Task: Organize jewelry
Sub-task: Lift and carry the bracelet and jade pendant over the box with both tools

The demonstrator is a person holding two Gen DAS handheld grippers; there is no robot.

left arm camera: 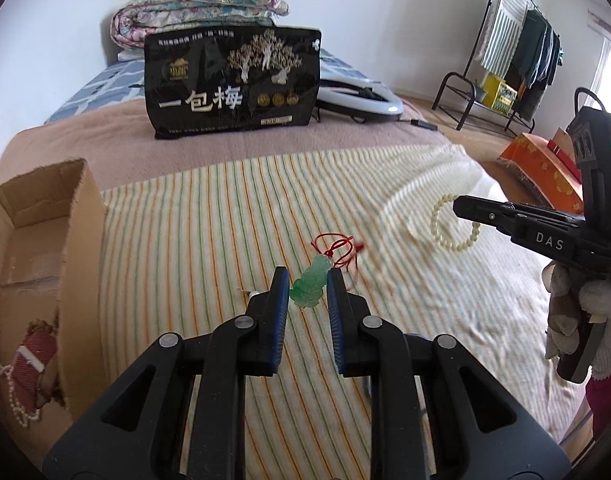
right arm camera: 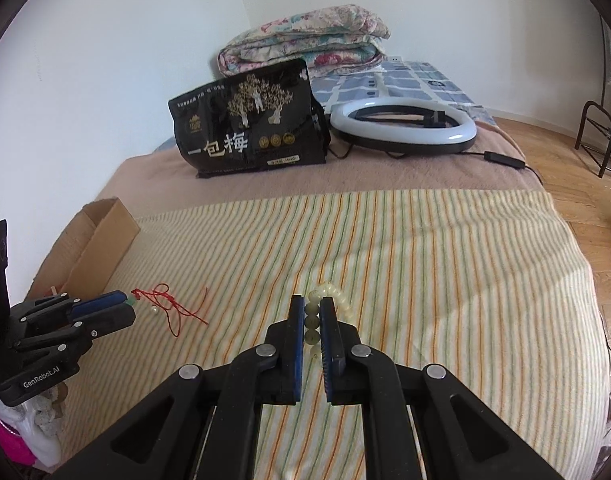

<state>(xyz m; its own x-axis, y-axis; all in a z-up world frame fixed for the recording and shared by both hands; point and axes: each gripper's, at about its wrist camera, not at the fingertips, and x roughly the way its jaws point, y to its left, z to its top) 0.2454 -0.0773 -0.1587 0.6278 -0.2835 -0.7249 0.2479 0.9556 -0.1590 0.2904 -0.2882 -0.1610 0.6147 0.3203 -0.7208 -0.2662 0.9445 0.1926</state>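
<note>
A green jade pendant (left arm camera: 310, 285) on a red cord (left arm camera: 337, 246) sits between the blue pads of my left gripper (left arm camera: 305, 276), which is shut on it just above the striped cloth (left arm camera: 225, 220). The cord trails onto the cloth (right arm camera: 166, 301). My right gripper (right arm camera: 312, 300) is shut on a cream bead bracelet (right arm camera: 330, 294); several beads show between its pads. In the left wrist view the right gripper (left arm camera: 459, 204) holds the bracelet (left arm camera: 437, 226) off the cloth at the right. The left gripper (right arm camera: 127, 302) is at the left in the right wrist view.
An open cardboard box (left arm camera: 81, 216) at the left holds a red pouch (left arm camera: 31, 360) and a pearl strand (left arm camera: 13, 396). A small pearl piece (right arm camera: 155, 310) lies loose. Behind stand a black snack bag (left arm camera: 233, 84), a ring light (right arm camera: 401, 128) and a folded quilt (right arm camera: 305, 36).
</note>
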